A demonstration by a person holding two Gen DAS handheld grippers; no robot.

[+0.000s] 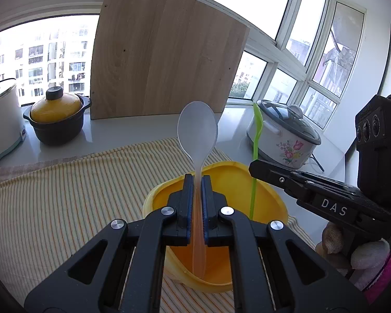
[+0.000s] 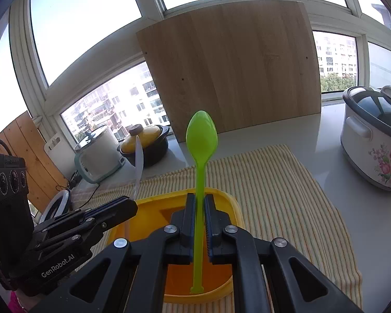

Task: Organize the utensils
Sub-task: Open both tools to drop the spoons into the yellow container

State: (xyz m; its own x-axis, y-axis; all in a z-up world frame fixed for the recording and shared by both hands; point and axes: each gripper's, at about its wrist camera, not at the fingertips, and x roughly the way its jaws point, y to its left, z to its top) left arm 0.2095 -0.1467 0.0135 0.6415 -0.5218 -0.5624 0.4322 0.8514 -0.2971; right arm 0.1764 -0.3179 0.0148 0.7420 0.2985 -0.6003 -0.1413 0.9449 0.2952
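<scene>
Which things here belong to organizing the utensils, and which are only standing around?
Job:
- translucent white spoon, held by the left gripper
- green spoon, held by the right gripper
- yellow container

Standing around:
- floral rice cooker
- yellow-lidded clay pot
- wooden board
- striped cloth

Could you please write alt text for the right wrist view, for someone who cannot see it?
The right gripper is shut on a green spoon, bowl upward, above a yellow container on a striped cloth. The left gripper beside it holds a translucent spoon.
</scene>
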